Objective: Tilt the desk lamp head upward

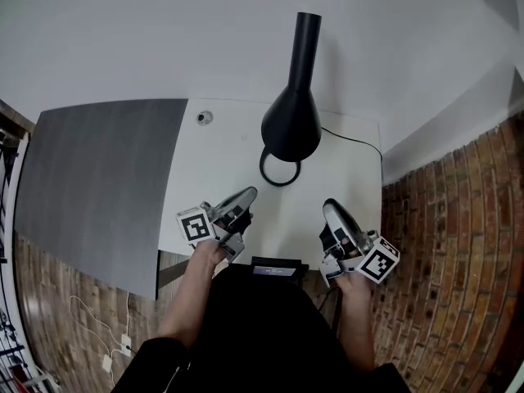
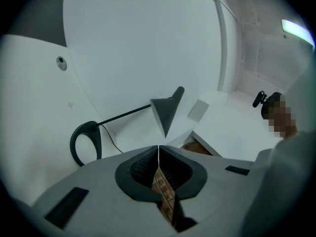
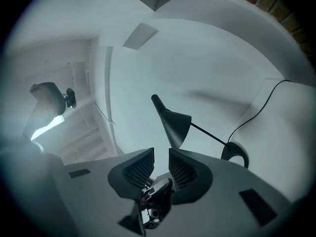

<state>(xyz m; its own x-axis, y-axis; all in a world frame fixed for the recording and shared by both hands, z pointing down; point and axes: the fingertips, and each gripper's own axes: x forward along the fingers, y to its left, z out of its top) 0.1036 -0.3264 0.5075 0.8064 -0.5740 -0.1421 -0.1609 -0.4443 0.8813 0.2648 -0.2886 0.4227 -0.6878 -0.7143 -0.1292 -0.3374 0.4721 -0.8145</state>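
Over the desk edge (image 1: 274, 248), left hand-held gripper (image 1: 246, 196) hangs clenched, right hand-held gripper (image 1: 330, 208) parted, empty, lamp (image 1: 291, 125) beyond.

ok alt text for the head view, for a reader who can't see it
A black desk lamp with a ring base stands on a white table, seen from above. A person holds the left gripper and right gripper near the table's front edge, neither touching the lamp.

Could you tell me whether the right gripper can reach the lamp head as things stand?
Probably yes: the right gripper is open and empty, and nothing stands between it and the lamp head.
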